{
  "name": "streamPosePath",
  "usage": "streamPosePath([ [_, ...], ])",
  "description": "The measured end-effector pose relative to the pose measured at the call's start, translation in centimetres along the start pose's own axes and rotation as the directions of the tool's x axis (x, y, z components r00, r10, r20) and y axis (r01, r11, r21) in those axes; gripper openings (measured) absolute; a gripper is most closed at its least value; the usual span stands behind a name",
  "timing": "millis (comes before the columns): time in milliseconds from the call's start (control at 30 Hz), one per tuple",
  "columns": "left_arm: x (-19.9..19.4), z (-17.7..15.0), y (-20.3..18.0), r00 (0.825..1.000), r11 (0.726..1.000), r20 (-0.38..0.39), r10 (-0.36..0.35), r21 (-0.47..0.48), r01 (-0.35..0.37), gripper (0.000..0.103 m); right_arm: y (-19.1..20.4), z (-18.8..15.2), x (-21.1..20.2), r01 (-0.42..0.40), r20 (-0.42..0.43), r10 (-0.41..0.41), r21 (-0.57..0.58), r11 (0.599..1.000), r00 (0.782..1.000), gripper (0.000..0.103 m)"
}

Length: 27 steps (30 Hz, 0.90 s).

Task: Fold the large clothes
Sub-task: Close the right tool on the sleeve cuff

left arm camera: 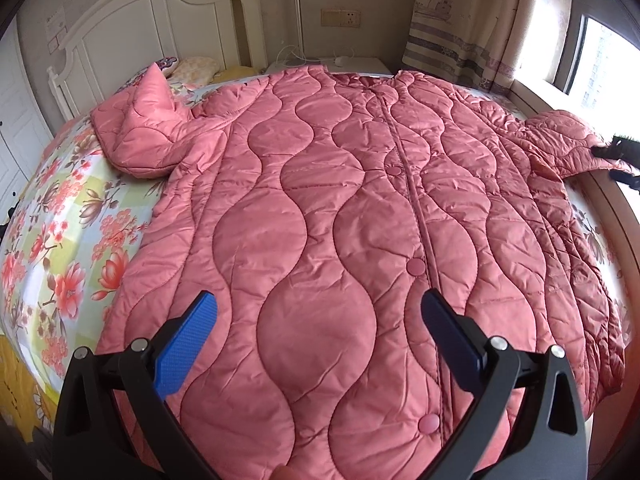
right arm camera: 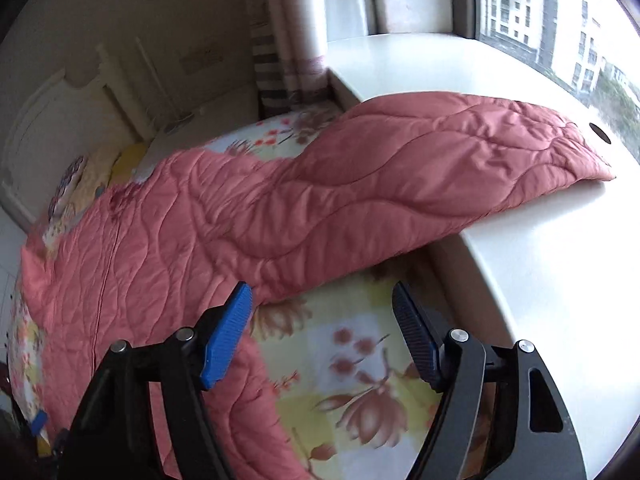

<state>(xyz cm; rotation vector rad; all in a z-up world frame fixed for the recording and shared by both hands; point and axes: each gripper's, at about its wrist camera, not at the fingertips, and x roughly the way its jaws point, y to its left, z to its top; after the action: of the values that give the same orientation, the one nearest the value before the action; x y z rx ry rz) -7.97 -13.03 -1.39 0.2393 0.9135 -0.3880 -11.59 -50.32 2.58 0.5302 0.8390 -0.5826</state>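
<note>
Jacket [left arm camera: 320, 208] front-up, collar toward headboard [left arm camera: 132, 40], sleeve [right arm camera: 440, 160] onto windowsill [right arm camera: 540, 260]

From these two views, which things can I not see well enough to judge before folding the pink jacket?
- Jacket hem: left wrist view, cut off by the bottom edge and covered by the left gripper.
- Left sleeve cuff: folded over, opening hidden.
- Right sleeve underside: right wrist view, lying on the windowsill.
- Headboard: blurred in the right wrist view.
- Right gripper: open, holds nothing.
</note>
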Motion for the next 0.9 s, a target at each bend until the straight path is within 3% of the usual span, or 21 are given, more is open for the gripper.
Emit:
streamPosePath([
  [233, 1.9, 1.5, -0.3, 1.000, 1.000, -0.023, 0.009, -0.006, -0.009, 0.101, -6.2, 4.1, -0.7, 0.055, 0.005, -0.056, 0.141, 0.988, 0.998, 0.073],
  [433, 2.7, 2.1, -0.8, 0.999, 1.000, -0.034, 0.002, 0.008, -0.002, 0.101, -10.2, 4.2, 1.2, -0.013, -0.009, 0.016, 0.288, 0.958, 1.000, 0.061],
  [567, 3.0, 2.1, -0.6, 0.999, 1.000, -0.038, 0.012, 0.007, -0.012, 0.101, -10.8, 4.0, 1.3, -0.026, 0.018, 0.021, 0.314, 0.949, 1.000, 0.060],
  [700, 3.5, 2.3, -0.9, 0.998, 1.000, -0.055, 0.011, 0.012, -0.010, 0.101, -11.7, 4.9, 2.1, -0.056, 0.043, 0.043, 0.345, 0.937, 0.998, 0.037],
  [900, 3.3, 2.4, -0.6, 0.999, 1.000, -0.039, 0.025, 0.007, -0.024, 0.101, -13.2, 6.0, 2.5, -0.128, 0.119, 0.089, 0.376, 0.918, 0.989, 0.015],
])
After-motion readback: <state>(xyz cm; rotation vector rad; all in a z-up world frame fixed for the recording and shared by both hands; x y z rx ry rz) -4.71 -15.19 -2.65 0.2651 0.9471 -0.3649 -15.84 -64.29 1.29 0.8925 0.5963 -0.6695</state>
